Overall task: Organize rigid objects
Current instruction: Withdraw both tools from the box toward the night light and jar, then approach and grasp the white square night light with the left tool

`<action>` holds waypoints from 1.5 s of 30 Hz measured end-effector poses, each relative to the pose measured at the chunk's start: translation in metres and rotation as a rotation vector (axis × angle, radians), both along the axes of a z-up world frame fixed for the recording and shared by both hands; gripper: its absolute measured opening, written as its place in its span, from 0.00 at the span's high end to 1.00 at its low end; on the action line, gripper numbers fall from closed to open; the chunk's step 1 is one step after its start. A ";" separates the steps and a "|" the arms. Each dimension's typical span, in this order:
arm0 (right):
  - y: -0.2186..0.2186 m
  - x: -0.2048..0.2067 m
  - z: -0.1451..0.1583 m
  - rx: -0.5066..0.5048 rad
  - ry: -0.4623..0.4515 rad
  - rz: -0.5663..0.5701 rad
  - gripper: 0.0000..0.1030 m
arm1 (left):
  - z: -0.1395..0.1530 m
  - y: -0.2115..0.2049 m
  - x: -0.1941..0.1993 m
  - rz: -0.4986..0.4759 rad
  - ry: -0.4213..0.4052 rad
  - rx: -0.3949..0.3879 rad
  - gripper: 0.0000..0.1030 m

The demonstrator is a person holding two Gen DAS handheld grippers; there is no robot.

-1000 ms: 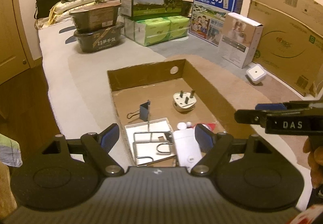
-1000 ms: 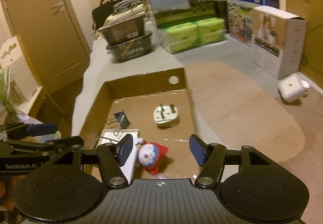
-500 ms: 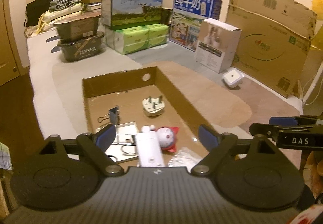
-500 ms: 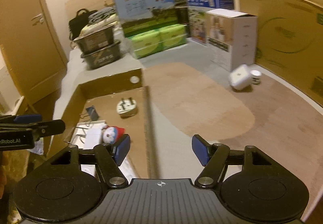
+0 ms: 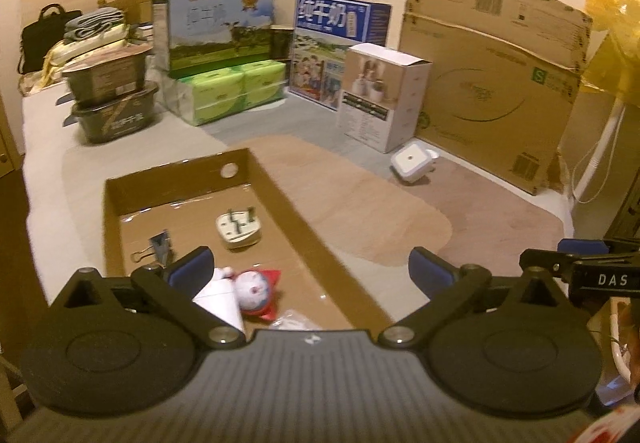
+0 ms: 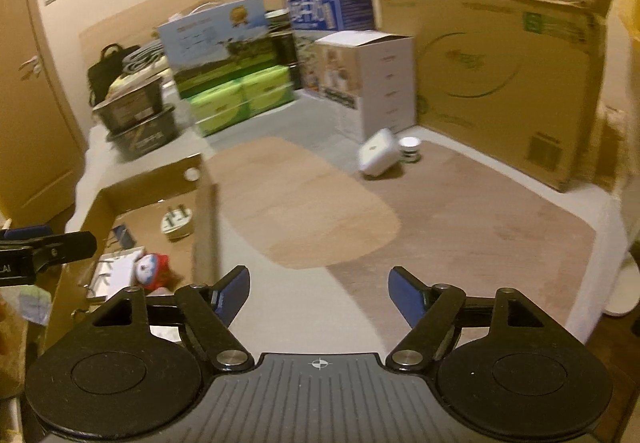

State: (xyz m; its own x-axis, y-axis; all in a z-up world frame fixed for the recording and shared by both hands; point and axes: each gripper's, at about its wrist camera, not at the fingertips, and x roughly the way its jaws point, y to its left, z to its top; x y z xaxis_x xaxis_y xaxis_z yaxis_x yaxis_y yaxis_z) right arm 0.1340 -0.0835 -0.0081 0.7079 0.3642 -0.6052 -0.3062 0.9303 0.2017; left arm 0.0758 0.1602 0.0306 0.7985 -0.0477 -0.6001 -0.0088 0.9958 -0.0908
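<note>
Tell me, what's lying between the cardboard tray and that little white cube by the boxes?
Nothing: between the cardboard tray and the white cube there is only bare brown and grey mat. The right wrist view shows this best.

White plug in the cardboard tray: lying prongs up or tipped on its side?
Prongs up. The white plug rests on its flat face inside the cardboard tray, metal pins pointing upward.

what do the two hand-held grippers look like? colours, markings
Left hand-held gripper and right hand-held gripper match: black linkage arms with silver pivot screws, round black side housings, a ribbed grey centre with a small crosshair mark, and blue finger pads. White "DAS" lettering marks the right one's side.
</note>
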 end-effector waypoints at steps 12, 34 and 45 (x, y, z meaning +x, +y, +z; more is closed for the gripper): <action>-0.046 0.009 0.008 -0.003 -0.020 -0.079 0.23 | 0.003 -0.036 0.028 -0.064 -0.001 -0.025 0.00; -0.092 0.059 0.004 -0.028 -0.029 -0.112 0.23 | -0.004 -0.095 0.095 -0.119 0.010 -0.053 0.00; -0.106 0.098 -0.011 -0.032 -0.025 -0.096 0.23 | -0.022 -0.118 0.139 -0.133 0.031 -0.046 0.00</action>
